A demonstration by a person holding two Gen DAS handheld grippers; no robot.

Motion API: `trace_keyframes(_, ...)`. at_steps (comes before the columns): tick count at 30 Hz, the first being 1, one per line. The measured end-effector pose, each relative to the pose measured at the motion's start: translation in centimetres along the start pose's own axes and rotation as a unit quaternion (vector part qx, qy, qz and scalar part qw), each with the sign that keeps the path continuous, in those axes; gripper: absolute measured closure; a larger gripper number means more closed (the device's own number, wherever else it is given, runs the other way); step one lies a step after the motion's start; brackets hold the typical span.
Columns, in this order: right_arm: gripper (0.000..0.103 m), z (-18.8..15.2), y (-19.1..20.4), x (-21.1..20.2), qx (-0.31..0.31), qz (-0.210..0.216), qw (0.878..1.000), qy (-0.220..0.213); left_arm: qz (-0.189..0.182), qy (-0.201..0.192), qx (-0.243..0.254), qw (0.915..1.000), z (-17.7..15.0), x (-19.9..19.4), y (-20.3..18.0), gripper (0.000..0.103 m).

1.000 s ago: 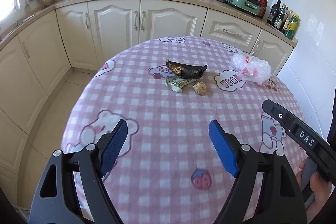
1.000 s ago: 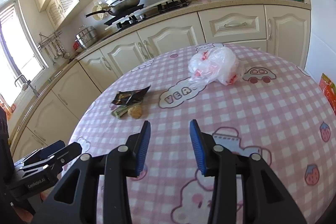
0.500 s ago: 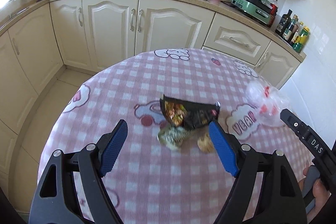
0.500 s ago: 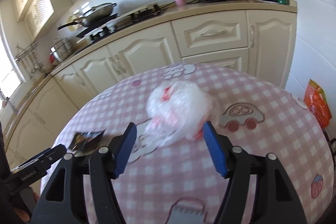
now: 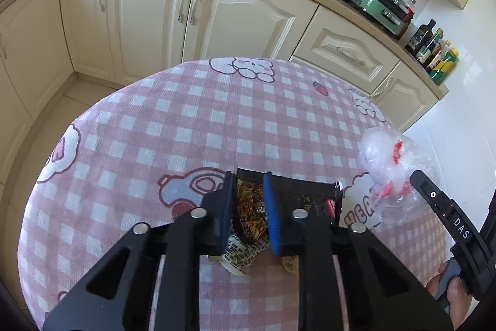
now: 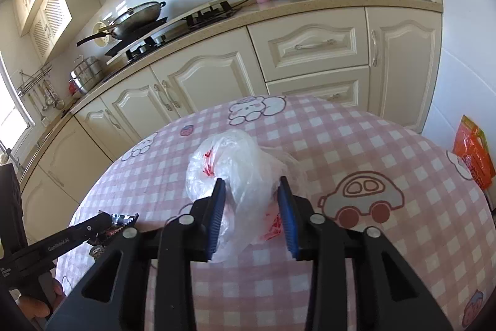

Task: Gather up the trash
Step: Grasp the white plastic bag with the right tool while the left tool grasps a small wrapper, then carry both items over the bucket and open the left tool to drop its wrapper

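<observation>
Fingers of the left gripper point(image 5: 249, 213) pinched the dark crinkled snack wrapper point(image 5: 297, 197); the right gripper point(image 6: 252, 213) was closing around the clear plastic bag point(image 6: 241, 172). Nothing was bagged yet.

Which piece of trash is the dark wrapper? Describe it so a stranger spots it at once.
On the round table with the pink checked cloth, look left of the clear bag. The dark wrapper lies there, on a pale wrapper and beside a brown lump. It alone is black and glossy, pinched in the left gripper.
</observation>
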State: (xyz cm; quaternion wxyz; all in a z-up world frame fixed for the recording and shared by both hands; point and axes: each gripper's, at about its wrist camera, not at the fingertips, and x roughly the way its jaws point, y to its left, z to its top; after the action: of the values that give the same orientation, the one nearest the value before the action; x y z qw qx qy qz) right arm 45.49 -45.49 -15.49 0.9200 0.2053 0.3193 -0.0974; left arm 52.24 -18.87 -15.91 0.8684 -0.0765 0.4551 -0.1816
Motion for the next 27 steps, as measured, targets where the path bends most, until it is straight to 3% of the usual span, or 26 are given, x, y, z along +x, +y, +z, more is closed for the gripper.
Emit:
trace_keyframes(8, 0.078, -0.6, 3.8, -4.1, -0.049, 0.025, 0.997, -0.046, -0.016, -0.061, 0.019, 0.9978, -0.4, -6.4, -0.5, 0.103)
trace_keyframes(12, 0.078, -1.3, 5.8, -6.6, -0.056, 0.049, 0.996, -0.057, -0.021, -0.085, 0.005, 0.9962, -1.1, -10.1, 0.7, 0.103)
trace_keyframes(20, 0.078, -3.6, 11.0, -11.8, -0.078, 0.102, 0.99, -0.063, 0.008, -0.128, -0.018, 0.9916, -4.4, -17.9, 4.4, 0.103)
trace_keyframes(27, 0.078, -7.9, 17.6, -15.2, -0.116, 0.153, 0.98, -0.046, 0.052, -0.147, -0.039, 0.987, -8.6, -23.3, 8.6, 0.103)
